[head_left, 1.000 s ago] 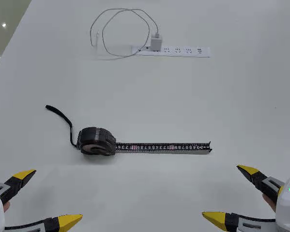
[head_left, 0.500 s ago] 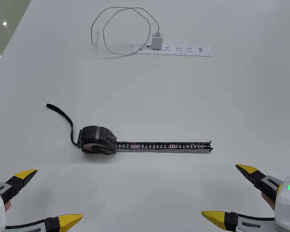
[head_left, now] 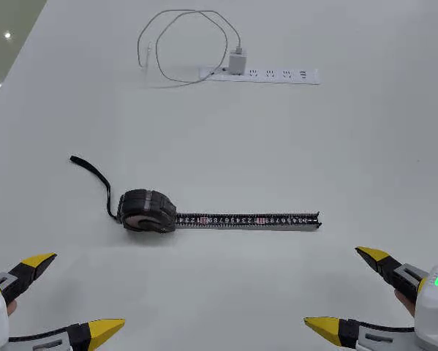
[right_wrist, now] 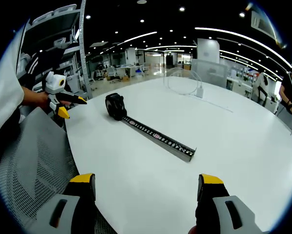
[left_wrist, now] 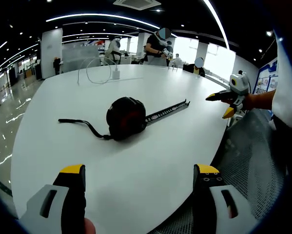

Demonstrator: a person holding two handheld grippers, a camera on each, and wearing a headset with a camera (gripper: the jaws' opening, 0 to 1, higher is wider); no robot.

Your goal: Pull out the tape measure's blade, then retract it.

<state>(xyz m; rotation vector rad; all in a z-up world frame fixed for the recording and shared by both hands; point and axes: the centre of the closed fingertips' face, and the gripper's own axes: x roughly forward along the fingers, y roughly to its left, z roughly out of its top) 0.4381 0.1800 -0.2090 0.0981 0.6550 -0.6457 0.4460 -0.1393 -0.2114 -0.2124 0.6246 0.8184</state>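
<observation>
A black tape measure (head_left: 146, 211) lies on the white table (head_left: 277, 146), its blade (head_left: 248, 220) drawn out to the right and ending in a hook (head_left: 317, 219). A black wrist strap (head_left: 94, 178) trails off to its left. My left gripper (head_left: 63, 294) is open at the near left edge, well short of the case (left_wrist: 126, 117). My right gripper (head_left: 344, 289) is open at the near right, in front of the blade's hook end (right_wrist: 188, 153). Neither touches the tape measure (right_wrist: 115, 106). The right gripper (left_wrist: 223, 104) also appears in the left gripper view, and the left gripper (right_wrist: 70, 106) in the right gripper view.
A white power strip (head_left: 266, 75) with a plugged-in charger (head_left: 237, 63) and a looping white cable (head_left: 182, 40) lies at the far side of the table. The table's near edge runs just under both grippers. People stand in the room beyond the table (left_wrist: 155, 46).
Nothing has moved on the table; both grippers stay open in the same spots. The slight shift of the picture comes from the head camera.
</observation>
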